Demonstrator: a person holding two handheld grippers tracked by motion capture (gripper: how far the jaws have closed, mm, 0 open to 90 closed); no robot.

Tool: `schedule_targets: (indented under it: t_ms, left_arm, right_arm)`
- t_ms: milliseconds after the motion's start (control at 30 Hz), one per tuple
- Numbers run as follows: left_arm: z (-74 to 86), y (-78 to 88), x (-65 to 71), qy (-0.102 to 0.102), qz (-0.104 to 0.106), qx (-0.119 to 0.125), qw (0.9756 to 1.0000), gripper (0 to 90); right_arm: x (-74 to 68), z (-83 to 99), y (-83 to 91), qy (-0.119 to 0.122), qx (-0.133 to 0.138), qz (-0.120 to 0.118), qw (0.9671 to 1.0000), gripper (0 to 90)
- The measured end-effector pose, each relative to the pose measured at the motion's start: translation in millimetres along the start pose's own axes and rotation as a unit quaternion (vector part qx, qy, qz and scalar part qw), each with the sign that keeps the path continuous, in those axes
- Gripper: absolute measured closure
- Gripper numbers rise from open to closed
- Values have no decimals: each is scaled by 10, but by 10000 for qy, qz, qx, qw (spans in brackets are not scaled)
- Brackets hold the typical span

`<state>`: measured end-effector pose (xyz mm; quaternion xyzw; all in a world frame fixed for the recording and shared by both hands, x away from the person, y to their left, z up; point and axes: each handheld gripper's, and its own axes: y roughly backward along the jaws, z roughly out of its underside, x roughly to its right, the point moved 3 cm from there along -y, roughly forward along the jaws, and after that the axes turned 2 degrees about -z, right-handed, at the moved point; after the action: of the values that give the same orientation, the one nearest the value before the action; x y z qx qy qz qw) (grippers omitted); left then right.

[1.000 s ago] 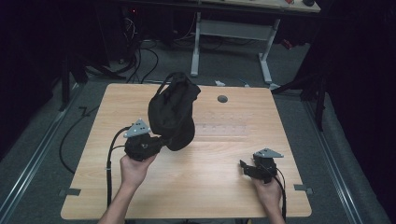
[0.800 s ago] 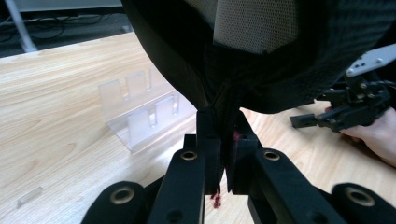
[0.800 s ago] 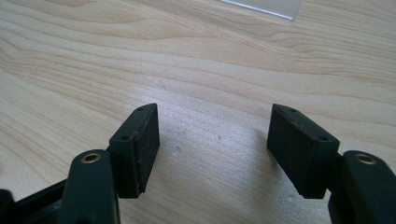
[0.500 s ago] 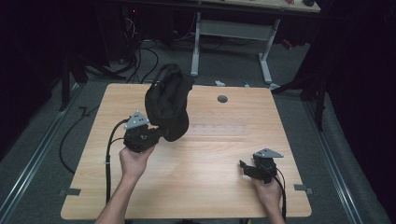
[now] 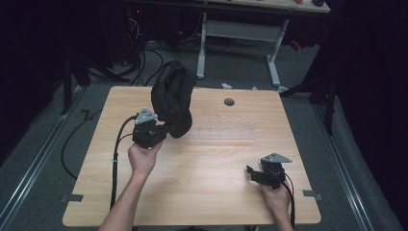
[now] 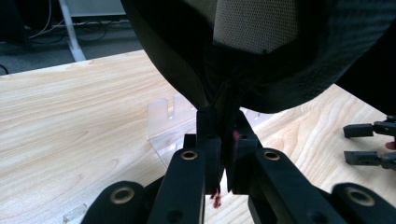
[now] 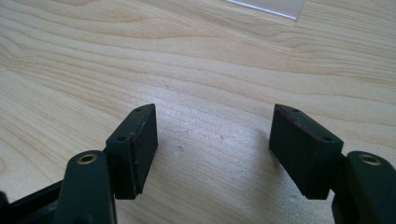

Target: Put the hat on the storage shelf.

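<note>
Two black jaws of the left gripper (image 6: 223, 154) are pressed together on a fold of fabric at the lower edge of a black bag (image 5: 172, 98), which rises directly above and beyond the jaws, lifted clear of the wooden table (image 5: 202, 163). In the high view the left gripper (image 5: 161, 132) sits at the bag's lower left end, and the bag stands up and away from it, its long axis running from the pinched end up toward the far edge of the table, leaning slightly right.

From the left gripper view the bag (image 6: 261, 51) shows a pale mesh panel (image 6: 254, 25) set into the dark fabric, and a clear plastic piece (image 6: 170, 123) lies on the table under it; the high view shows neither clearly.

Well apart to the right, the right gripper (image 5: 250, 172) rests low over the table in the person's right hand (image 5: 275, 195). Its jaws (image 7: 212, 149) stand spread, with bare wood between them.
</note>
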<state>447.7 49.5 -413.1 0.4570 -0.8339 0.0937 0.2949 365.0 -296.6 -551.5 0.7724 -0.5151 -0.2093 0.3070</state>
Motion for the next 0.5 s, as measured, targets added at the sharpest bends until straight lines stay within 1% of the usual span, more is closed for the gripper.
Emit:
schedule_targets:
  t_ms: [100, 167, 267, 367, 500]
  left_arm:
    - [16, -34, -12, 19, -55, -1, 10000, 858]
    - [32, -56, -25, -11, -120, -4, 9999, 858]
    - [43, -69, -25, -20, -139, 1, 9999, 858]
    - [89, -100, -29, -101, -191, -50, 9998, 857]
    - [130, -124, -42, -142, -240, -92, 9996, 858]
  right_arm:
    - [0, 0, 0, 1, 0, -2, 10000, 326]
    - [0, 0, 0, 1, 0, -1, 10000, 326]
    - [1, 0, 0, -1, 0, -2, 10000, 326]
    - [1, 0, 0, -1, 1, -2, 10000, 326]
    - [1, 0, 0, 0, -5, -3, 10000, 326]
